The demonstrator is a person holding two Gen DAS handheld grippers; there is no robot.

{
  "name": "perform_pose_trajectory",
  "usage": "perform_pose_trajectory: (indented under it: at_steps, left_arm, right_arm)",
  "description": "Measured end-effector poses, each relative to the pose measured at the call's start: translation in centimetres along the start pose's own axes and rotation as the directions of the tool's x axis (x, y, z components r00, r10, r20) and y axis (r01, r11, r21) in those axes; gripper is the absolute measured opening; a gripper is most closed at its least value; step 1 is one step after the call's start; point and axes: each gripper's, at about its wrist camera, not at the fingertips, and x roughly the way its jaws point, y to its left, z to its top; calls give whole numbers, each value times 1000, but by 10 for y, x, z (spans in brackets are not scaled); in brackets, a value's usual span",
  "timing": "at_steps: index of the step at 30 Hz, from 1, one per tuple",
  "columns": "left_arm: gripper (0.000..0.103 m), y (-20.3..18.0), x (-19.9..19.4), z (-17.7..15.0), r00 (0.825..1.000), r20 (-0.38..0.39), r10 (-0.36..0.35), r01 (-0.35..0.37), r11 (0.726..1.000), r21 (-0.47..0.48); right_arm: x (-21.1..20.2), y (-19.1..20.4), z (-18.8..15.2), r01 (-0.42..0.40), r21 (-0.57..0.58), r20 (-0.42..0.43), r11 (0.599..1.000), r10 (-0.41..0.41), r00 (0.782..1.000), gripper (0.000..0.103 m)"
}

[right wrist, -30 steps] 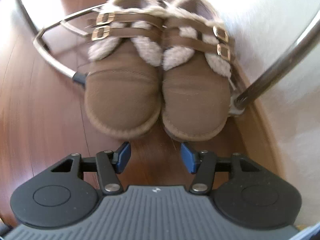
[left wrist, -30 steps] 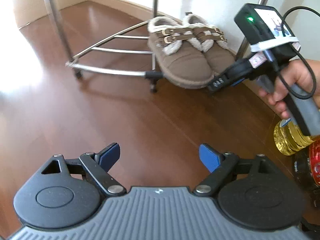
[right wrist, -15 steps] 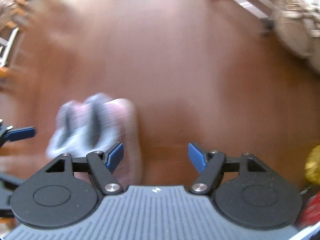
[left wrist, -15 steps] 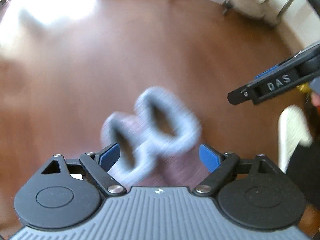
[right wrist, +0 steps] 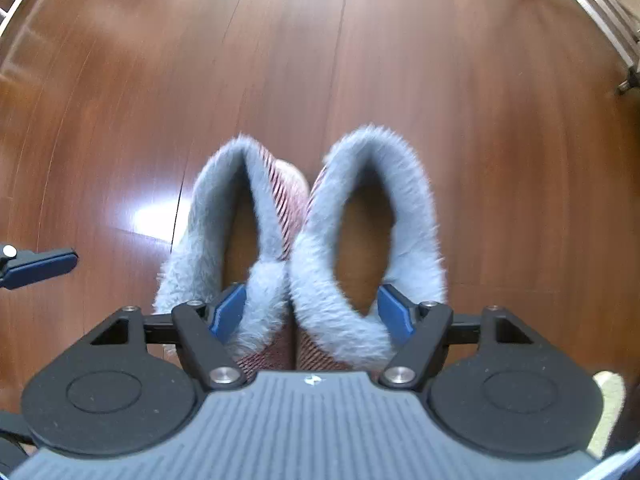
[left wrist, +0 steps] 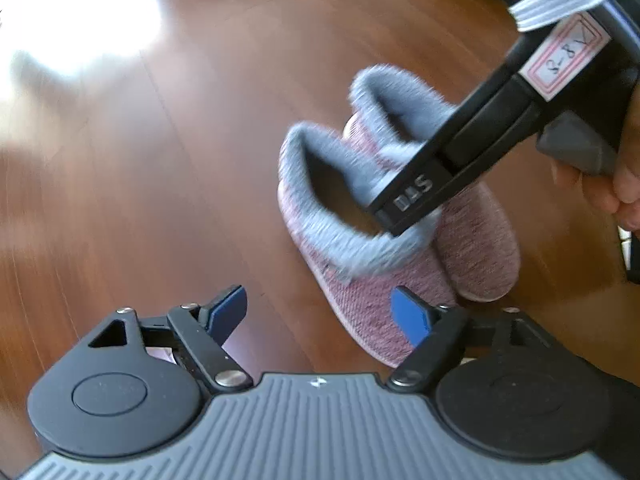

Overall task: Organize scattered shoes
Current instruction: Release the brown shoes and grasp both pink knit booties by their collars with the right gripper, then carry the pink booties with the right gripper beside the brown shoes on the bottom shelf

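Between the parted blue fingers of the right tool [right wrist: 310, 312]: adjoining fleece collars of two pink slippers [right wrist: 316, 232], side by side on the wooden floor [right wrist: 500, 140], long axes running away from the tool. Left tool [left wrist: 320, 312]: fingers apart, empty, low beside the pair, farther off.

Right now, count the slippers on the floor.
2. The pink slippers with grey fleece collars sit side by side, touching: the left slipper and the right slipper. The right tongs straddle their adjoining collars, open. Others may lie out of view.
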Motion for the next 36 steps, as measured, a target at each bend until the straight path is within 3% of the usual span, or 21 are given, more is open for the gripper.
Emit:
perform_pose_trajectory:
  at_steps: [3, 5, 6, 9, 12, 16, 22, 27, 29, 33, 36]
  left_arm:
    - [70, 13, 13, -4, 1000, -23, 19, -20, 1000, -23]
    - [70, 21, 18, -1, 999, -27, 17, -18, 999, -35]
    - [70, 23, 19, 1, 1000, -26, 16, -17, 999, -35]
    - [70, 28, 17, 15, 1000, -20, 9, -10, 999, -34]
    - [70, 28, 6, 37, 1000, 5, -12, 12, 1000, -15]
    - [71, 23, -6, 74, 998, 51, -34, 32, 999, 40]
    - [72, 2, -17, 185, 985, 147, -85, 68, 990, 121]
    - [72, -13, 5, 309, 966, 250, -65, 37, 993, 115]
    - [72, -18, 13, 335, 961, 267, -68, 38, 992, 117]
    - [72, -28, 36, 407, 947, 314, -71, 35, 992, 120]
    - [72, -32, 50, 448, 939, 336, -69, 34, 993, 110]
  right_arm:
    - [29, 6, 3, 33, -4, -41, 999, -33, 999, 65]
    - [46, 10, 5, 44, -17, -56, 999, -45, 997, 45]
    - [50, 11, 5, 47, -31, -44, 998, -48, 998, 27]
    - [50, 6, 2, 44, -5, -14, 999, -44, 999, 24]
    - [30, -24, 1, 17, 151, 18, 988, -20, 1000, 23]
    - [-14, -80, 18, 17, 349, 99, 937, -55, 994, 23]
    - [-85, -190, 98, 16, 543, 220, 839, -161, 962, 23]
    - [-88, -277, 184, 2, 580, 318, 815, -228, 920, 24]
    - [-81, -311, 216, 3, 584, 335, 812, -245, 910, 24]
    - [-73, -368, 276, 35, 587, 316, 809, -269, 910, 24]
    - [-54, -401, 315, 35, 608, 278, 793, -253, 927, 25]
